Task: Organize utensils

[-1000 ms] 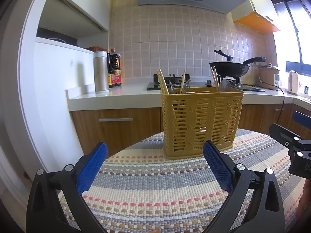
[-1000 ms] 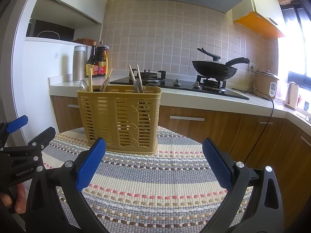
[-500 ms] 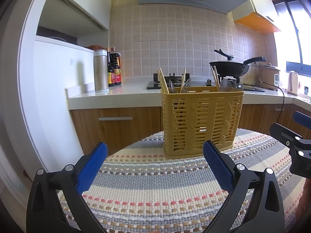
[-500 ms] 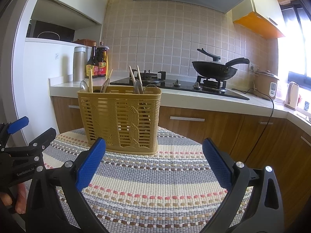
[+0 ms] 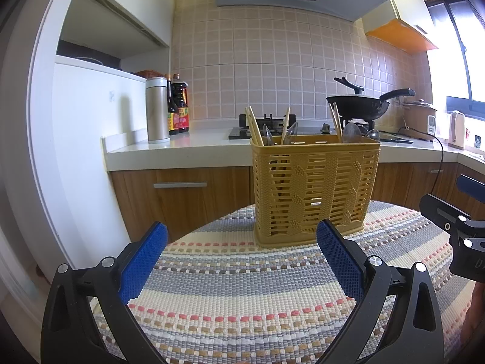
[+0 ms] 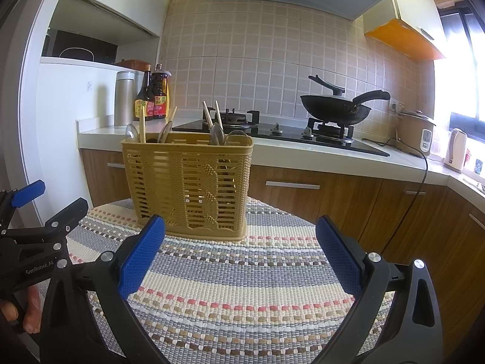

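A yellow slatted utensil basket [image 5: 315,191] [image 6: 188,188] stands upright on the striped woven mat [image 5: 242,288] [image 6: 242,288]. Wooden chopsticks [image 5: 254,126] [image 6: 209,115] and clear spoons [image 5: 351,130] [image 6: 217,133] stick up from it, some at its left end and some at its right. My left gripper [image 5: 241,257] hovers open over the mat, short of the basket, holding nothing. My right gripper [image 6: 241,254] is open too, with nothing between its blue pads, just right of the basket. Each gripper shows at the edge of the other's view.
Behind the mat runs a white counter [image 5: 197,148] with a steel flask [image 5: 157,110], sauce bottles [image 5: 180,106], a gas hob and a black wok [image 6: 336,109]. A rice cooker [image 6: 415,133] and kettle [image 6: 456,150] stand far right. A white cabinet wall [image 5: 78,139] is at left.
Both views have crept very slightly; the basket sits a touch to the right in the right wrist view. Both grippers stay open.
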Action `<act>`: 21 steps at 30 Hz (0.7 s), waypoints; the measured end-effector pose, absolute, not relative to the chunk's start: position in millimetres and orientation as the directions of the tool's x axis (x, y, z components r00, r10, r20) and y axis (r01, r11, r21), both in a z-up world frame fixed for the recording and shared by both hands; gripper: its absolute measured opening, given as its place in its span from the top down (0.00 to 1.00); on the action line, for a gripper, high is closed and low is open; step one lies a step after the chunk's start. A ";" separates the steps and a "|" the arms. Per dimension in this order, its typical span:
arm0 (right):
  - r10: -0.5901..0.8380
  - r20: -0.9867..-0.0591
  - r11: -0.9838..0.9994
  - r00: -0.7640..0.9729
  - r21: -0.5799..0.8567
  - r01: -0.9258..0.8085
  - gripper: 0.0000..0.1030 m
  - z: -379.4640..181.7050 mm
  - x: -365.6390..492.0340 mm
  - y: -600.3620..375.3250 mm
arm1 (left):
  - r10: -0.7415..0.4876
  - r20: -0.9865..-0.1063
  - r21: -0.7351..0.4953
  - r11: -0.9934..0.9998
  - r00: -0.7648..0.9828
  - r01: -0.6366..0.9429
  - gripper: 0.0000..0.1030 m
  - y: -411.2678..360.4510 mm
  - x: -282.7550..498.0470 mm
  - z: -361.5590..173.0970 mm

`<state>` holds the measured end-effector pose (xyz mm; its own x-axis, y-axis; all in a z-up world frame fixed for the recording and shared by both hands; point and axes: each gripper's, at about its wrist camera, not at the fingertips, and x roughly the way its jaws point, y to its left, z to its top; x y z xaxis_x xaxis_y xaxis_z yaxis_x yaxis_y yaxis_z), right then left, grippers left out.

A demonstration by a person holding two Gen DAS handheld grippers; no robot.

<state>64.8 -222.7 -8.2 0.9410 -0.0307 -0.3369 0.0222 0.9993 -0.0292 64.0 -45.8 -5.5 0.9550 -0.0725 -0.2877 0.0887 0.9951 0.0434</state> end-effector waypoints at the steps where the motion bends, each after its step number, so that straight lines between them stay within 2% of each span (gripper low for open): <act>1: -0.031 -0.337 0.999 0.941 -0.029 0.022 0.08 -8.4 64.9 -222.4 | -0.072 -0.287 0.044 0.995 0.955 0.088 0.07 -46.0 64.1 -5.3; 21: -0.033 -0.345 0.999 0.938 -0.037 0.021 0.08 -10.8 66.7 -218.6 | -0.067 -0.290 0.010 0.997 0.955 0.074 0.07 -40.2 65.7 -3.5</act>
<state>66.7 -218.6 -10.8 0.9382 -0.0328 -0.3445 0.0212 0.9991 -0.0374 65.7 -40.2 -3.5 0.9547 -0.0675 -0.2899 0.0736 0.9972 0.0102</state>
